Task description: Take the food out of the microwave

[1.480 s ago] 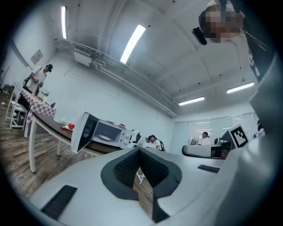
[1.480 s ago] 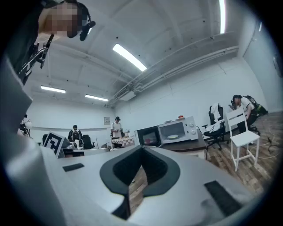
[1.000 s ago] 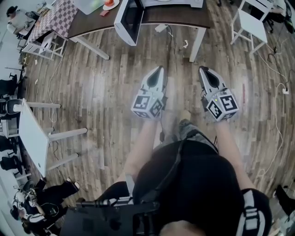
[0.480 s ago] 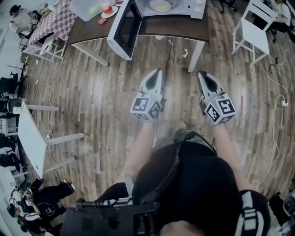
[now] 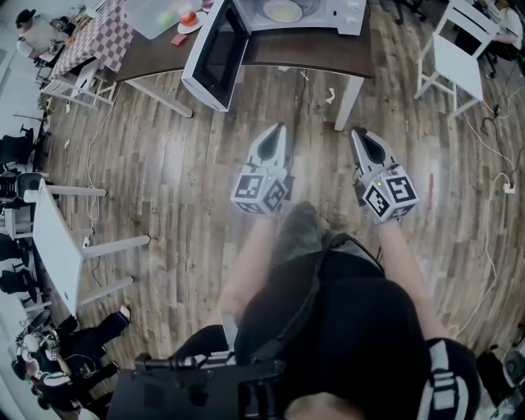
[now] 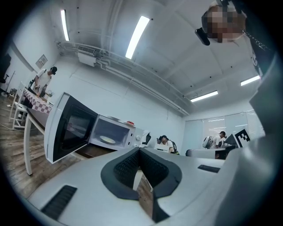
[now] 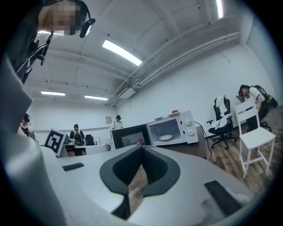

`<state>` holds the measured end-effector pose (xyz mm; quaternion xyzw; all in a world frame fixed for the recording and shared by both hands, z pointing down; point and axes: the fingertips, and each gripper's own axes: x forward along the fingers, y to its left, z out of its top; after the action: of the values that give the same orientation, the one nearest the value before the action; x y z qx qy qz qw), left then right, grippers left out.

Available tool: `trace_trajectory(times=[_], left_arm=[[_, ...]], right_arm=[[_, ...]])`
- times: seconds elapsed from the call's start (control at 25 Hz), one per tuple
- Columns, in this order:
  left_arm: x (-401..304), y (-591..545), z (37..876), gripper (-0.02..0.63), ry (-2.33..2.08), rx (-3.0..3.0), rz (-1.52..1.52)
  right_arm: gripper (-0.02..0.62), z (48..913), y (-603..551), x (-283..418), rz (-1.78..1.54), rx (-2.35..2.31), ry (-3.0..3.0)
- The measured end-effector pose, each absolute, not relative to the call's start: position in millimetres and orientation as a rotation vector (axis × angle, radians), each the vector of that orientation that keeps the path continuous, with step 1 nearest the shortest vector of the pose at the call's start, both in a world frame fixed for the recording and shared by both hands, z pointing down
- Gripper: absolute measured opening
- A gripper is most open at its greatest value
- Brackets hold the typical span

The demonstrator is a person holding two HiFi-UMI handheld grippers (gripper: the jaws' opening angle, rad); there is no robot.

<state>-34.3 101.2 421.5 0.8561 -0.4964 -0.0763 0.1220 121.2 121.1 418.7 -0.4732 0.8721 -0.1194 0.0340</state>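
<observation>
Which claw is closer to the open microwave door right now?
Left. In the head view the left claw is short of the microwave door, slightly to its right. The right claw is farther right, and neither touches the door.

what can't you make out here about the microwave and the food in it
- food: a pale patch inside the microwave, too small in all three views to name
- microwave's back: cut off by the head view's top edge
- dials: too small in the right gripper view to read
- red thing on the microwave: too small to name
- tub: head view's top edge cuts it off
</observation>
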Motion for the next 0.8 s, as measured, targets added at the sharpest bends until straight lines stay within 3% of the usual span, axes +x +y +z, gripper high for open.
trace_trajectory(times=[0.8], left_arm=[[-14, -22, 435, -0.009, -1.398, 2.510, -0.203]], right_arm=[[0.002, 437, 5, 119, -0.438, -1.434, 2.718]])
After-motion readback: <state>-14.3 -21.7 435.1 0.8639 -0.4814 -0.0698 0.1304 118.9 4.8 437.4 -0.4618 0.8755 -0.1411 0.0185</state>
